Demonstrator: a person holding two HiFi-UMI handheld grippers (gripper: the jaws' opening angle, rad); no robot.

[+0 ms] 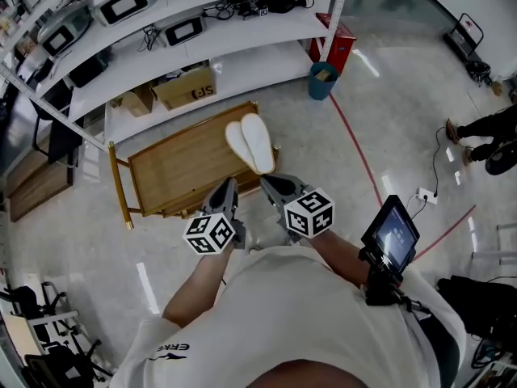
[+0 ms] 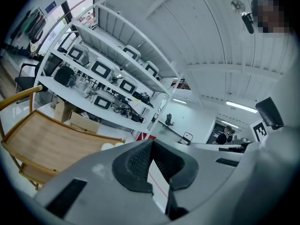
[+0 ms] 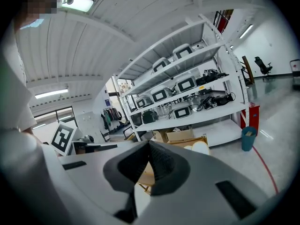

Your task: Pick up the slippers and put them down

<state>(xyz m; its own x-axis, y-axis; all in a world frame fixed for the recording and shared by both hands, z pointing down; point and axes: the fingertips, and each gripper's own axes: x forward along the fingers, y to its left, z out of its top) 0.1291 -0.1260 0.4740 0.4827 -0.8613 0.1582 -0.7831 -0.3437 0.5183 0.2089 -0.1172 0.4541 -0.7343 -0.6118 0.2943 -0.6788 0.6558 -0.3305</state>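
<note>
Slippers, pale cream and flat, are lying paired at the right end of the slatted wooden bench. The left gripper and right gripper are hovering clenched and empty, well short of them, so the handling is seemingly either finished or not begun.

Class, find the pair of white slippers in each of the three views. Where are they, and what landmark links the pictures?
Head view: slippers at centre, on the wooden bench's right end.
Left gripper view: small, low left of centre, at the bench's far end.
Right gripper view: low, right of centre.
Shared landmark: the white shelving rack behind the bench.
</note>
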